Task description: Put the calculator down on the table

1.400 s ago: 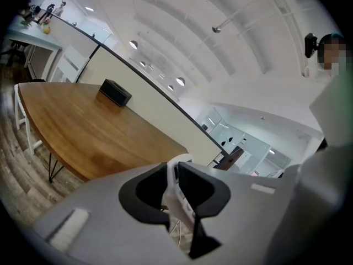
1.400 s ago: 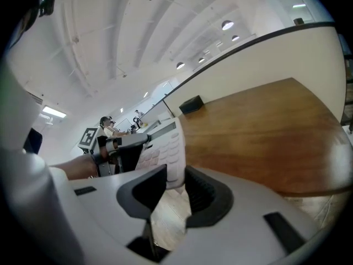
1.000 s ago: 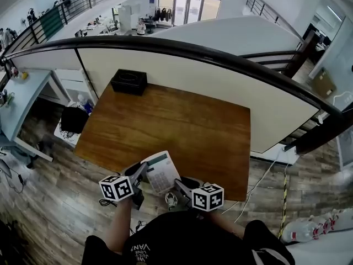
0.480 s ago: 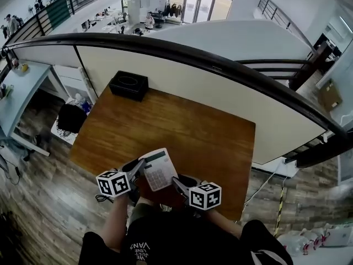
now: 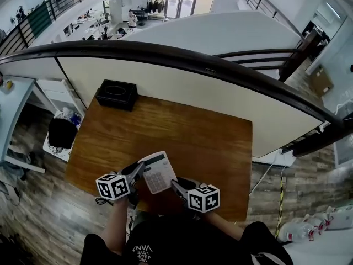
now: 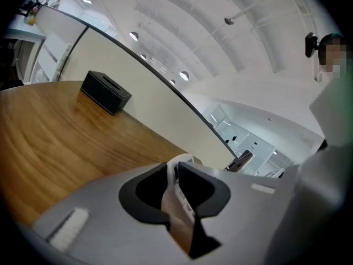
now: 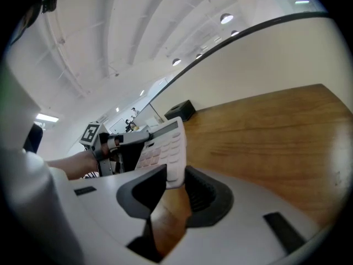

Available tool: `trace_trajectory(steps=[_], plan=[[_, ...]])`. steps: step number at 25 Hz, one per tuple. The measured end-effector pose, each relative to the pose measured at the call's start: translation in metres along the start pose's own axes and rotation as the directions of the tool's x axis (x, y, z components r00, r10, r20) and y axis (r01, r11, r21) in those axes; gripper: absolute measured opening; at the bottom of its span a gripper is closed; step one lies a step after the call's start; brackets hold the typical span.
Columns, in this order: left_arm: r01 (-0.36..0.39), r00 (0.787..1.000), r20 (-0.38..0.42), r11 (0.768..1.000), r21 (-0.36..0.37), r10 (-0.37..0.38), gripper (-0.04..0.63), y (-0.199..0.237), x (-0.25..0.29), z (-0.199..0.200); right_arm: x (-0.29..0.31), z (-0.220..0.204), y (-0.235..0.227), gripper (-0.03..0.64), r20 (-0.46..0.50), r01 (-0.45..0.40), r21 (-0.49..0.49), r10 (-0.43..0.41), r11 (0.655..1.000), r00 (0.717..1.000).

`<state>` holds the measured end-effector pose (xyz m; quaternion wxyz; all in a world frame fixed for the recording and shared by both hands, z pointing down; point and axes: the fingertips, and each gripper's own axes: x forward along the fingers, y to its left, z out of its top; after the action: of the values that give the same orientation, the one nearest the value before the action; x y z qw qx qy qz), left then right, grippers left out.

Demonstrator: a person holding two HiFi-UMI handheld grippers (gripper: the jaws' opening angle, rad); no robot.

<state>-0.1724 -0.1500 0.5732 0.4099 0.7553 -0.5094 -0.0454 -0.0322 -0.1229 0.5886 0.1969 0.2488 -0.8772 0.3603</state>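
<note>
**A:** Calculator (image 5: pixel 157 173), then: where is it?

**B:** It hangs tilted over the near edge of the tabletop (image 5: pixel 193 131), keys facing up, carried between both tools. Whether it touches the wood cannot be told.

**A:** How does the left hand-held gripper (image 5: pixel 140 170) stand?

**B:** Its jaws are pinched on the calculator's left edge, and the thin casing runs between the pads.

**A:** And the right hand-held gripper (image 5: pixel 175 185)?

**B:** Its jaws are clamped on the calculator's near right corner.

**A:** What else is on the wood?

**B:** A black box (image 5: pixel 116 94) stands at the far left corner, well apart from the calculator.
</note>
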Motion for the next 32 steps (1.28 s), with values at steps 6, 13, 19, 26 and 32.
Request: trace_trajectory(steps=[6, 13, 19, 26, 32], plan=[[0.066, 0.994, -0.09, 0.997, 0.028, -0.063, 0.058, 0.019, 0.025, 0.022, 0.023, 0.013, -0.005, 0.112, 0.035, 0.072, 0.064, -0.074, 0.995, 0.997], [0.133, 0.976, -0.184, 0.988, 0.079, -0.117, 0.058, 0.043, 0.048, 0.049, 0.057, 0.028, -0.008, 0.114, 0.06, 0.127, 0.118, -0.135, 0.985, 0.989], [0.178, 0.963, -0.228, 0.977, 0.121, -0.147, 0.058, 0.066, 0.071, 0.073, 0.088, 0.043, -0.016, 0.114, 0.08, 0.168, 0.145, -0.181, 0.975, 0.98], [0.234, 0.943, -0.284, 0.954, 0.187, -0.176, 0.058, 0.088, 0.107, 0.095, 0.123, 0.059, -0.034, 0.114, 0.107, 0.221, 0.18, -0.242, 0.958, 0.964], [0.311, 0.921, -0.322, 0.912, 0.268, -0.219, 0.058, 0.097, 0.141, 0.11, 0.147, 0.068, -0.051, 0.114, 0.121, 0.252, 0.206, -0.28, 0.946, 0.952]])
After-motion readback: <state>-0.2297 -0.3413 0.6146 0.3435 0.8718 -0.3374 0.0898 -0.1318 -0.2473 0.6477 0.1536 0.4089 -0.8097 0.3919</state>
